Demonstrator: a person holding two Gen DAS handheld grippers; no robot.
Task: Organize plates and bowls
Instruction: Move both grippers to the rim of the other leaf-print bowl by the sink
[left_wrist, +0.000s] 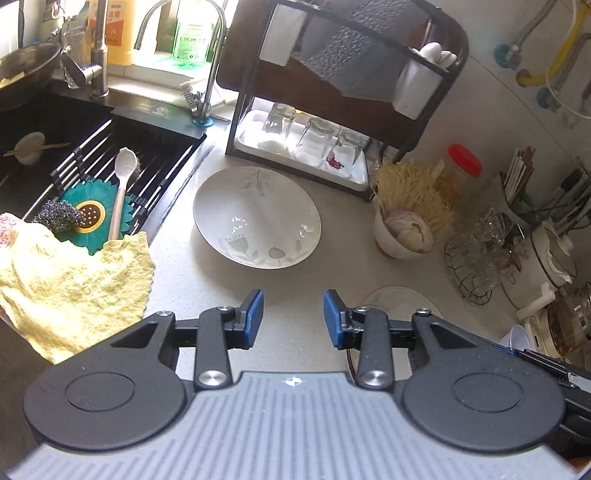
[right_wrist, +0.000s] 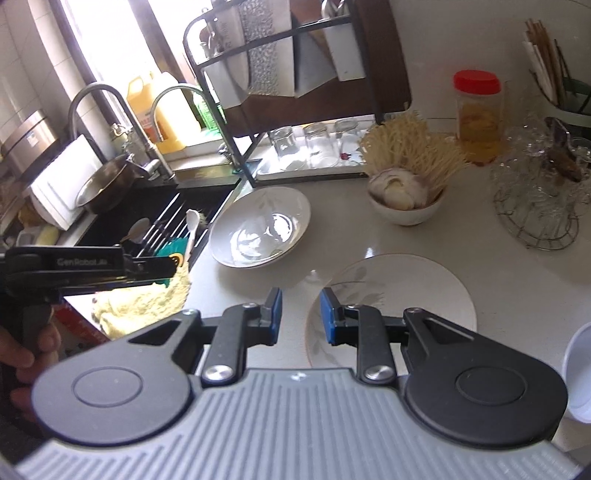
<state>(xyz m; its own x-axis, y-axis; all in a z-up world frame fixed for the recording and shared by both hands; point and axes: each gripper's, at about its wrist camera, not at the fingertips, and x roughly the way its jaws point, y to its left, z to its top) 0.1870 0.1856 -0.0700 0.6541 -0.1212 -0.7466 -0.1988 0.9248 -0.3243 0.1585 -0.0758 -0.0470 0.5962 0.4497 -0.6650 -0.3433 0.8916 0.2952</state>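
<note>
A wide white bowl with a leaf pattern (left_wrist: 257, 218) sits on the pale counter by the sink; it also shows in the right wrist view (right_wrist: 260, 225). A flat white plate with a leaf pattern (right_wrist: 399, 291) lies on the counter right of it; only its far edge shows in the left wrist view (left_wrist: 400, 299). My left gripper (left_wrist: 293, 314) is open and empty, above the counter just short of the bowl. My right gripper (right_wrist: 301, 314) is open and empty, with its right finger over the plate's left edge. The left gripper also shows from the side in the right wrist view (right_wrist: 162, 267).
A black dish rack (left_wrist: 332, 92) holds upturned glasses (left_wrist: 317, 142) behind the bowl. A small bowl of garlic and noodles (left_wrist: 406, 229), a red-lidded jar (left_wrist: 461, 162) and a wire basket of glassware (left_wrist: 480, 254) stand right. The sink (left_wrist: 92, 173) and a yellow cloth (left_wrist: 70, 280) are left.
</note>
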